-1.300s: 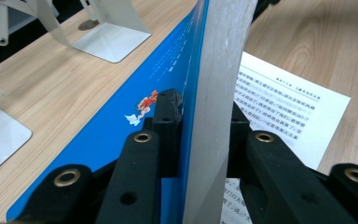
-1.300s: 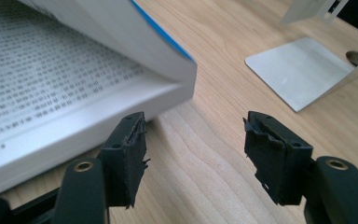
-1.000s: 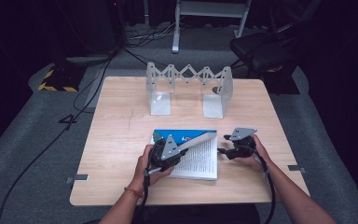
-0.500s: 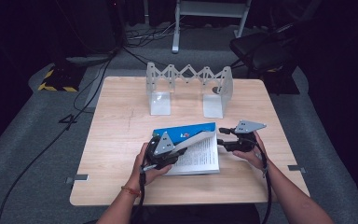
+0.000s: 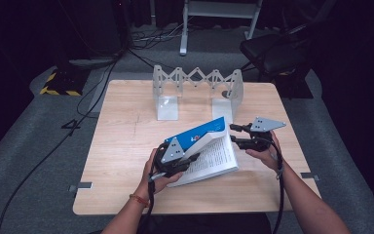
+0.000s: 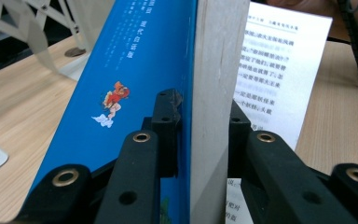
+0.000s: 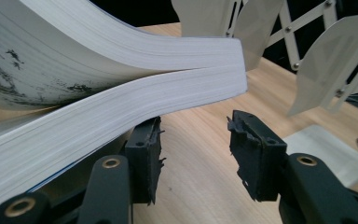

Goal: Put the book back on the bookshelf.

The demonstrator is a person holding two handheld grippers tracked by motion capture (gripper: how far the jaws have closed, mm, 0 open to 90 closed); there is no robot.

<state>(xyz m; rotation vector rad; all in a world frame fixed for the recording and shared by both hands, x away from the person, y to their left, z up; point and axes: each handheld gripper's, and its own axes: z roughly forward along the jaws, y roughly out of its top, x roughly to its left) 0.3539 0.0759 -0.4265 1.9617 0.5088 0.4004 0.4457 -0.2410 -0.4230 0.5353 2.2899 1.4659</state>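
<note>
On table (image 5: pixel 126 146) front, book (image 5: pixel 209 146) lies half open, blue cover raised. Left gripper (image 6: pixel 200 135) pinches cover plus a thick block of pages. Right gripper (image 7: pixel 193 140), jaws just been closing, gapes beside page edges, nothing between.

Left gripper (image 5: pixel 184 157): held low in the left hand (image 5: pixel 151 171), forearm entering from the bottom edge; jaws clamped tight, a pad (image 6: pixel 168 122) pressing from each side. Right gripper (image 5: pixel 234 135): in the right hand (image 5: pixel 265 152), pointing left; jaws have just been closing, a gap remains, nothing pinched between them.
</note>
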